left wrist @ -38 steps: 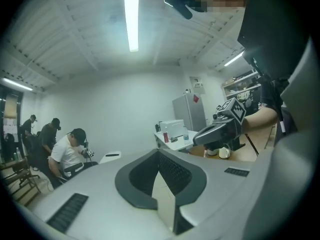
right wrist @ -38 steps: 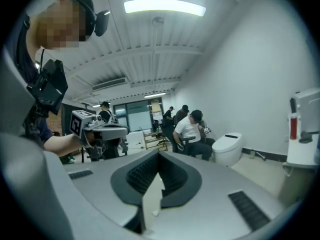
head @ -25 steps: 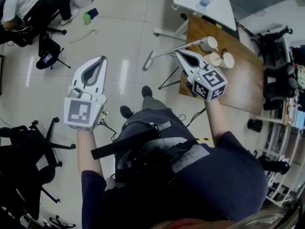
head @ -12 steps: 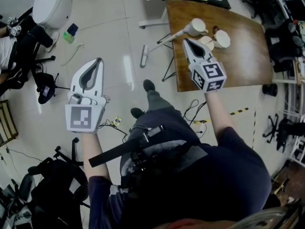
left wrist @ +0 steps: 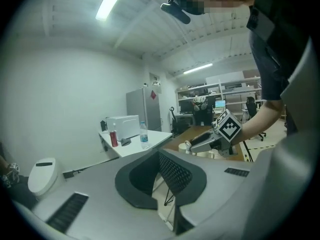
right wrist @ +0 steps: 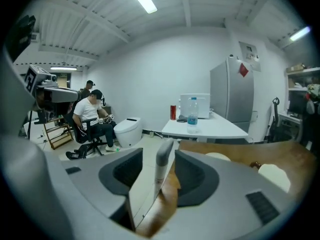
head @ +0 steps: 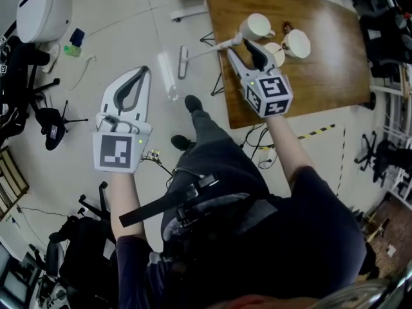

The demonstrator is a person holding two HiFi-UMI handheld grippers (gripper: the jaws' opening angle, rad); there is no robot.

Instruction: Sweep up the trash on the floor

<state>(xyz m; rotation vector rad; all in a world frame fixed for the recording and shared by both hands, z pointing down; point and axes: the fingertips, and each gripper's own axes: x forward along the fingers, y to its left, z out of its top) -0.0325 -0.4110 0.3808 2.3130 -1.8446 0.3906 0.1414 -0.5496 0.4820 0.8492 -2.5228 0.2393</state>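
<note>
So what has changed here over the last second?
The right gripper closed in on the broom handle leaning against the table. Its jaws have just opened, and the handle now stands between them, not yet gripped. The left gripper stayed shut and empty, and the cups haven't moved.

I anchor on wooden table (head: 309,56). On it, by its left edge: three cups (head: 256,26) bunched together. Broom (head: 183,62): head on floor just left of table, handle slanting up to table's left edge. Toilet (head: 42,8) far left of table, small bottle (head: 73,49) on floor beside it. Office chair (head: 51,118) well left of table. Behind table I see white desk (right wrist: 205,126), water bottle (right wrist: 193,113) on it; fridge (right wrist: 232,94) behind desk.
</note>
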